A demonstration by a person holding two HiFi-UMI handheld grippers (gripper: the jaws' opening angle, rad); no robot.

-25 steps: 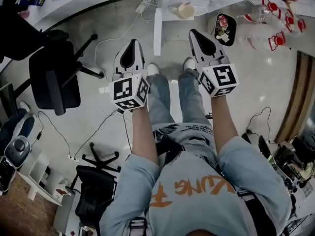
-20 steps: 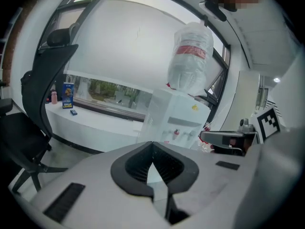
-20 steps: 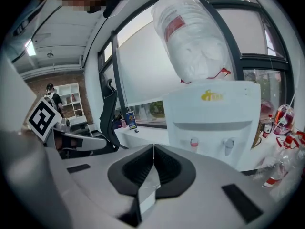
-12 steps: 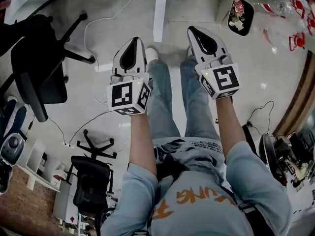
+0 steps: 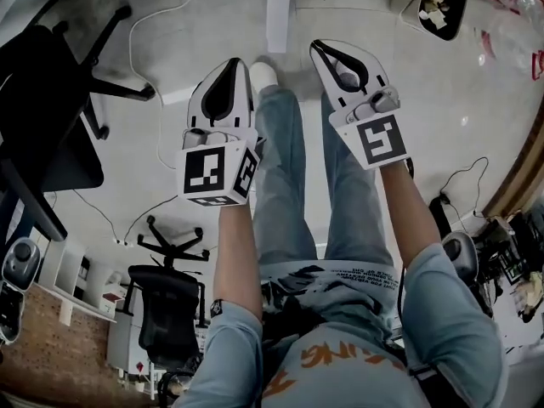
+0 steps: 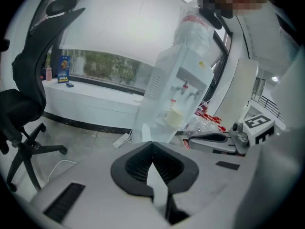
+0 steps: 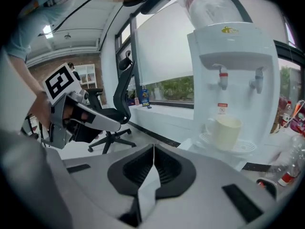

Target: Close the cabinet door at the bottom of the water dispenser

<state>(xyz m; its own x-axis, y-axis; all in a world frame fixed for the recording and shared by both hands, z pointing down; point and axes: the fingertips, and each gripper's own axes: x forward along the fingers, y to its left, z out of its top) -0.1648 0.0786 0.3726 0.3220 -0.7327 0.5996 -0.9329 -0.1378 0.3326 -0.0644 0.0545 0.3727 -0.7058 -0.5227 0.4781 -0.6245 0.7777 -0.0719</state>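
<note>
As jaws meet, grippers extend forward.

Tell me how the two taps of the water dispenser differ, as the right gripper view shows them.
The red tap carries a red top; the other tap looks grey-blue. A red label and the mug sit below the red tap; neither is below the other tap. Both share one shape and project from the white front of the water dispenser.

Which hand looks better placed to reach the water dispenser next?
Probably the right. The water dispenser looks larger and nearer from the right gripper than from the left gripper; both are shut and empty.
</note>
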